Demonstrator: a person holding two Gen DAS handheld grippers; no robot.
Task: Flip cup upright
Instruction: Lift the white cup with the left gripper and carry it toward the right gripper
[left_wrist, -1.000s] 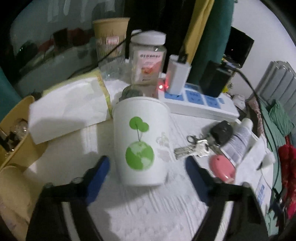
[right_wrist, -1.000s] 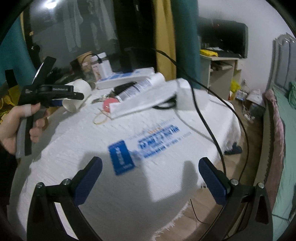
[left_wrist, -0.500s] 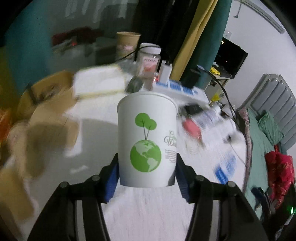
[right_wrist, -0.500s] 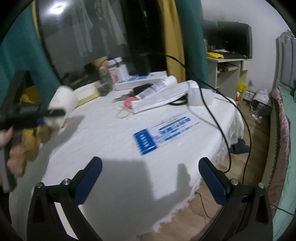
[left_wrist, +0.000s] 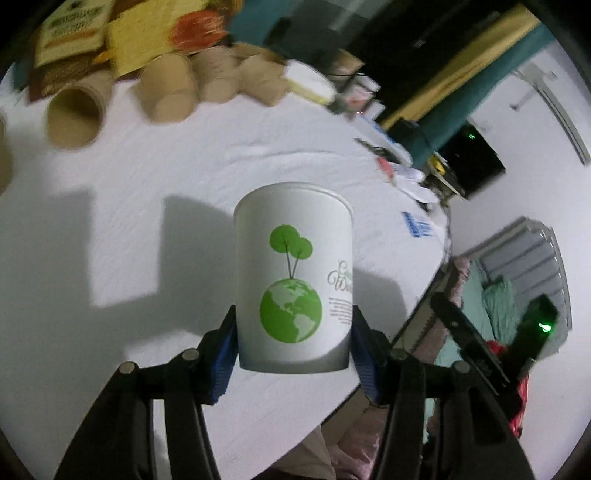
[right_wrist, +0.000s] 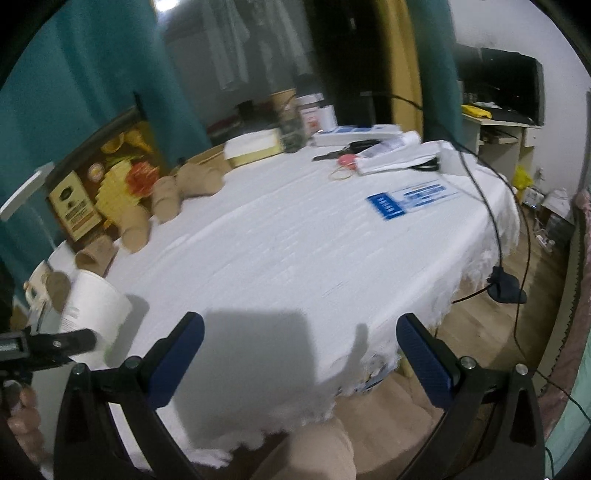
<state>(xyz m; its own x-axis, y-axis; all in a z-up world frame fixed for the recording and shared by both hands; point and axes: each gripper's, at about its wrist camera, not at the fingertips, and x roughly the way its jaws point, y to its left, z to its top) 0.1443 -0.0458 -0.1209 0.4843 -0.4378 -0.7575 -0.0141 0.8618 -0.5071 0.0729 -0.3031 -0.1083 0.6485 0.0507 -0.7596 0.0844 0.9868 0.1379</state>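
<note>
The white-clothed worktop (left_wrist: 155, 177) lay clear below, probably the landing spot, with brown paper cups (left_wrist: 168, 92) toppled along its 11 o'clock edge. The left tongs (left_wrist: 293, 354) gripped the white paper cup (left_wrist: 293, 280) low on its sides, aloft and tilted; the right tongs (right_wrist: 299, 356) hung empty, jaws spread wide.

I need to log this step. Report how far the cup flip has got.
Done: the left hand-held gripper has clamped the white paper cup with the green globe print and lifted it off the white tablecloth. In hand: the cup is mid-air, seemingly mid-turn. Left: finish turning it and set it down upright. The right hand-held gripper is open, holding nothing.
</note>
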